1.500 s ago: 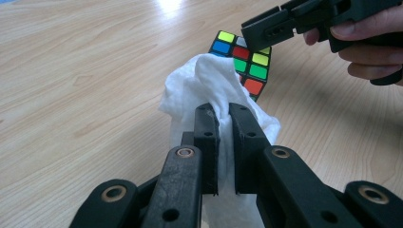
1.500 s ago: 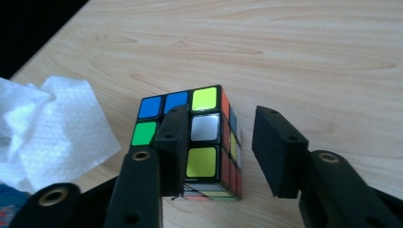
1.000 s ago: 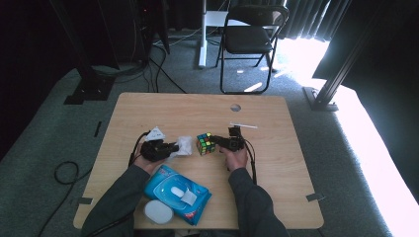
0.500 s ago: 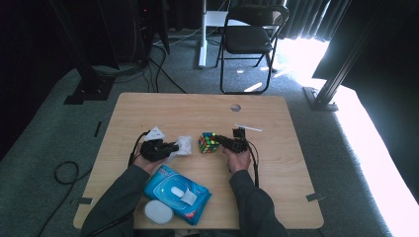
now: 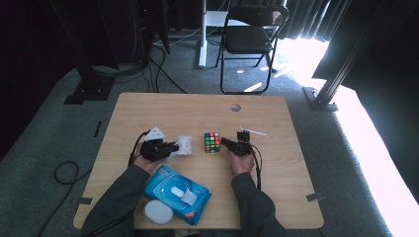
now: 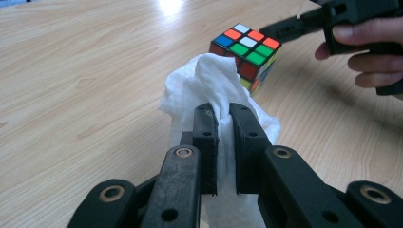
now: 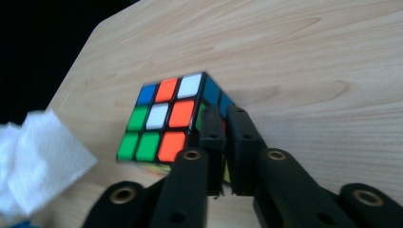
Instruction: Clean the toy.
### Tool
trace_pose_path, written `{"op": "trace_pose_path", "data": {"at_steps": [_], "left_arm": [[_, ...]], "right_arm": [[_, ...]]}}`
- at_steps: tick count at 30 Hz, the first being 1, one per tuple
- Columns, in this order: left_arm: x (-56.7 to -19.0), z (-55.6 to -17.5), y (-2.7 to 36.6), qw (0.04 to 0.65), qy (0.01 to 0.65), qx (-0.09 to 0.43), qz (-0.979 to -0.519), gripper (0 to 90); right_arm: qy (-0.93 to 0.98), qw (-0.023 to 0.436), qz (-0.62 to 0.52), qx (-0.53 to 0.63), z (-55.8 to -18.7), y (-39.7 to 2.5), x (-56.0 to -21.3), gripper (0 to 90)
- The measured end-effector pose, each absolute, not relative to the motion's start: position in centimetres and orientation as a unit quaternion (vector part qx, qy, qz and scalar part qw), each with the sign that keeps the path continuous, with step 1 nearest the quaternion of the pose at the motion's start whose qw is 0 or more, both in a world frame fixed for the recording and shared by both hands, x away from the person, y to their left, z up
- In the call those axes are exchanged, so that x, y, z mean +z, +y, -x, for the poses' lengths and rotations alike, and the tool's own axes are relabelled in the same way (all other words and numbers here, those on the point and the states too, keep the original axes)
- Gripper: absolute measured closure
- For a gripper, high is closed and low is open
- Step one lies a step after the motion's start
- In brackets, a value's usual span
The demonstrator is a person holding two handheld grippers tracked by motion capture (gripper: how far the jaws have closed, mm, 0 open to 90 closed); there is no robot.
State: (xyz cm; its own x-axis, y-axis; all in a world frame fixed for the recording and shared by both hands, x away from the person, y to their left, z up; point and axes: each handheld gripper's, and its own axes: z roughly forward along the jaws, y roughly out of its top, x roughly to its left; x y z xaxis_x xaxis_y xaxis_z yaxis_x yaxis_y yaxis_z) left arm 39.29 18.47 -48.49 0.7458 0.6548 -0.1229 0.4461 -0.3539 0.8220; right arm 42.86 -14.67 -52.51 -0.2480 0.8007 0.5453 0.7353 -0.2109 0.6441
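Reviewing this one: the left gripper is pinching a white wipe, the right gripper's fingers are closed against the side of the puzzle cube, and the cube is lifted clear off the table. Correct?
Not quite. The puzzle cube is not lifted; it rests on the table, as the high view and the right gripper view show. The rest holds: the left gripper pinches the white wipe, and the right gripper has its fingers closed against the cube's side.

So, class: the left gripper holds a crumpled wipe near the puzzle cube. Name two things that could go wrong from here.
1. The right gripper seems to touch the cube with closed jaws rather than clamp it, so wiping pressure may push the cube across the table.
2. The left gripper pinches the wipe by a fold alone; dragging it over the cube could pull it free.
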Motion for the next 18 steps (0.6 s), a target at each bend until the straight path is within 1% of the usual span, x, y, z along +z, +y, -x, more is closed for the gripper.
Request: {"op": "trace_pose_path", "data": {"at_steps": [2, 6, 7, 9, 13, 15, 18], "left_arm": [[-48.5, -39.3, 18.5, 0.457, 0.338, 0.113, -0.815, 82.2], [-48.6, -39.3, 18.4, 0.456, 0.337, 0.113, -0.816, 82.1], [-48.6, -39.3, 18.4, 0.455, 0.337, 0.113, -0.816, 82.1], [-48.6, -39.3, 18.4, 0.455, 0.337, 0.112, -0.817, 81.9], [-48.6, -39.3, 18.4, 0.456, 0.336, 0.113, -0.816, 81.7], [-48.6, -39.3, 18.4, 0.456, 0.336, 0.112, -0.816, 81.7], [-48.6, -39.4, 18.4, 0.456, 0.336, 0.112, -0.816, 81.6]], "right_arm": [[0.638, 0.038, -0.599, 0.483, -42.5, -14.6, -52.6, 82.0], [0.672, 0.057, -0.546, 0.496, -41.9, -14.4, -52.0, 68.5], [0.689, 0.074, -0.519, 0.500, -41.7, -14.2, -51.6, 61.0], [0.709, 0.092, -0.494, 0.494, -41.5, -13.9, -51.3, 52.8], [0.779, 0.168, -0.418, 0.436, -41.7, -12.8, -50.8, 33.1], [0.796, 0.173, -0.400, 0.420, -42.1, -12.5, -51.0, 30.6], [0.796, 0.151, -0.391, 0.436, -42.8, -12.5, -51.1, 28.7]]}}
